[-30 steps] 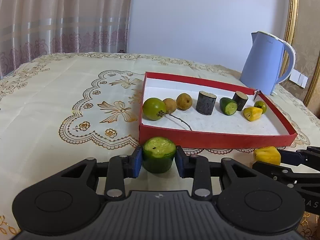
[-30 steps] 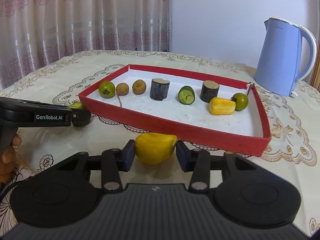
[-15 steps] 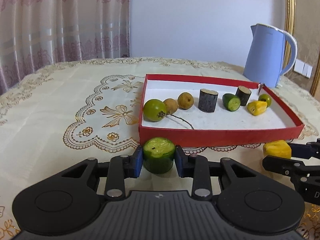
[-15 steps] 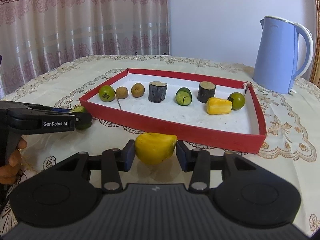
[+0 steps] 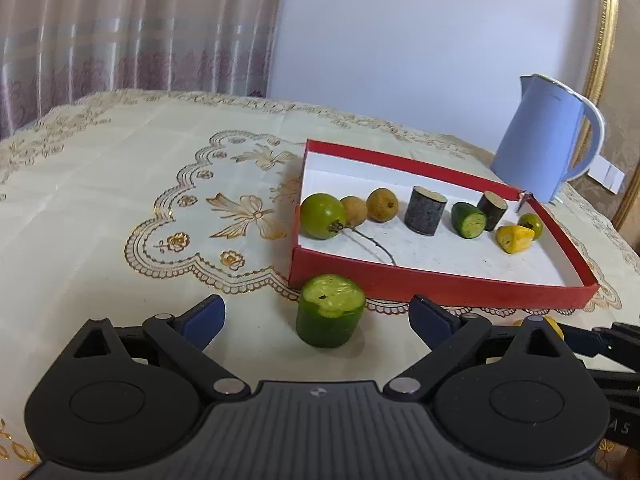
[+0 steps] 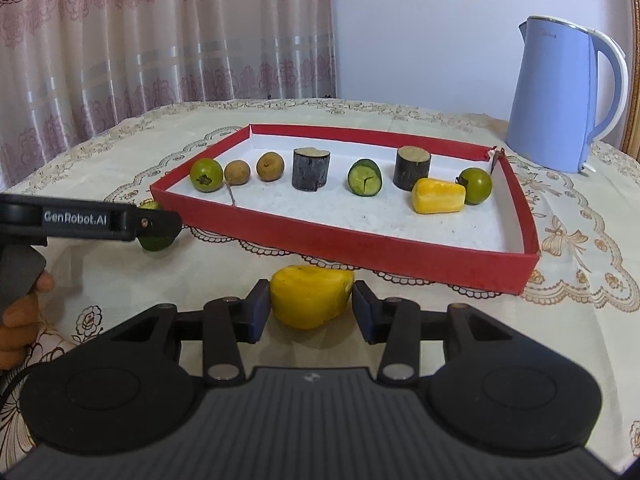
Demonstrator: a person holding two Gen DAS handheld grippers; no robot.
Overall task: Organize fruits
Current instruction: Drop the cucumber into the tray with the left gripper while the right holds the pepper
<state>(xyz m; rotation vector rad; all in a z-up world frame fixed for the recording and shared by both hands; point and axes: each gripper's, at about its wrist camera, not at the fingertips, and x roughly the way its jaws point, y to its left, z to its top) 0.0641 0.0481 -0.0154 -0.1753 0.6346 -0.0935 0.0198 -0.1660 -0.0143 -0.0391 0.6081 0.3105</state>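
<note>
A green cucumber chunk (image 5: pixel 330 315) stands upright on the tablecloth just in front of the red tray (image 5: pixel 440 282). My left gripper (image 5: pixel 318 318) is open, its pads well apart on either side of the chunk. My right gripper (image 6: pixel 310 310) holds its pads close beside a yellow fruit piece (image 6: pixel 310 296) that rests on the cloth; a small gap shows at each pad. The tray (image 6: pixel 360 246) holds green round fruits, brown longans, dark cylinders, a cucumber piece and a yellow piece. The left gripper (image 6: pixel 158 222) shows in the right wrist view, partly hiding the chunk.
A blue electric kettle (image 5: pixel 548 148) stands behind the tray's far right corner, also in the right wrist view (image 6: pixel 560 100). The table has an embroidered cream cloth (image 5: pixel 120 208). Curtains hang behind. A hand (image 6: pixel 20 316) holds the left gripper.
My left gripper has opened and let go of the cucumber chunk, which now stands on the cloth. My right gripper's pads have loosened slightly around the yellow piece.
</note>
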